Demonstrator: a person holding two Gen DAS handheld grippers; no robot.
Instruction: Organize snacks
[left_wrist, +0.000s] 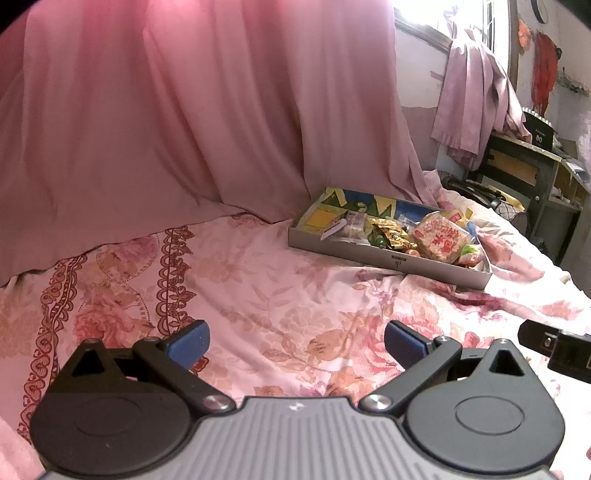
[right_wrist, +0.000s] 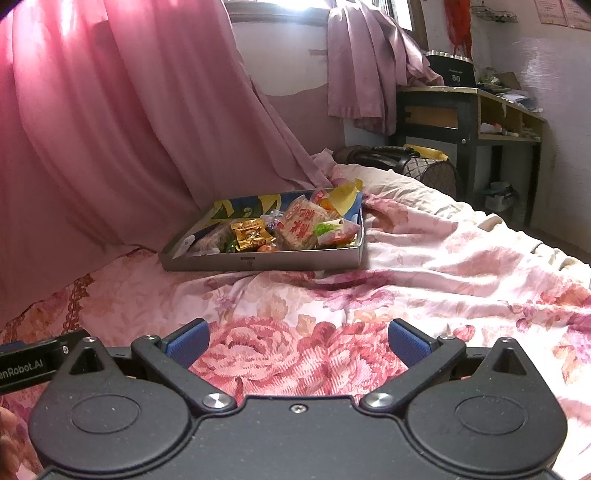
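A: Which step is in hand?

B: By my reading a pause between picks, or the close of the job; the snacks sit heaped in the box (right_wrist: 266, 260), and no loose packet shows on the quilt (right_wrist: 424, 280) in either view.

A: Where is the box from each gripper?

B: From the left gripper (left_wrist: 297, 345) it lies ahead and to the right, well apart (left_wrist: 391, 258); from the right gripper (right_wrist: 298, 341) ahead and slightly left, well apart.

A: State of the tongs?

B: Both spread wide and empty; the blue pads (left_wrist: 190, 341) of the left stand far apart over bare quilt (left_wrist: 258, 280); the right's pads (right_wrist: 188, 341) likewise, nothing between them.

A: Pose of the hands?

B: Both grippers low over the quilt, pointing forward at a shallow angle; side by side; the right's body shows at the right edge of the left view (left_wrist: 554, 345), the left's at the left edge of the right view (right_wrist: 33, 360).

A: What lies in the box?

B: A red-lettered pack (right_wrist: 299, 227) near the middle; a gold pack (right_wrist: 251, 229) to its left; a green-and-red pack (right_wrist: 334, 229) to its right; the rest too jumbled to name.

A: What does the next move call for?

B: If sorting goes on, a long reach forward to the box, down over its wall, pads narrowed on one pack; the pile is loose, so neighbours may shift.
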